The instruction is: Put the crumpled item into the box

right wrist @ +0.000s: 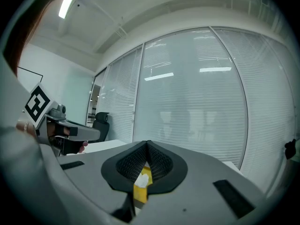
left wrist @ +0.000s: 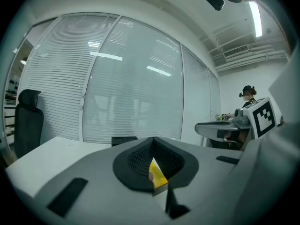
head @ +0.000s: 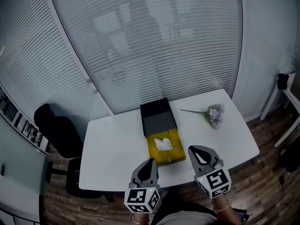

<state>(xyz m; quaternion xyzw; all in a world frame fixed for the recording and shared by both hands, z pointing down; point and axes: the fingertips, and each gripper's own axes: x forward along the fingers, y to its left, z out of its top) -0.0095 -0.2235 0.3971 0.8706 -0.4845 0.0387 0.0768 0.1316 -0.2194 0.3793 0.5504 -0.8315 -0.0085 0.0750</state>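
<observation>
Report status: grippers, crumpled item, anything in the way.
Left gripper shut, empty; right gripper shut, empty. Crumpled item lies inside yellow box. Flowers aside, not blocking.

Head view: steeply down over the table [head: 117, 149]. Gripper views: low at its near edge, facing the blinds [head: 154, 46]. All share the yellow box [head: 151, 150].

White table [head: 117, 144], slatted blinds [head: 154, 46], wood floor [head: 268, 173]

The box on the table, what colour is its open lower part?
Yellow; the box shows best in the head view.
</observation>
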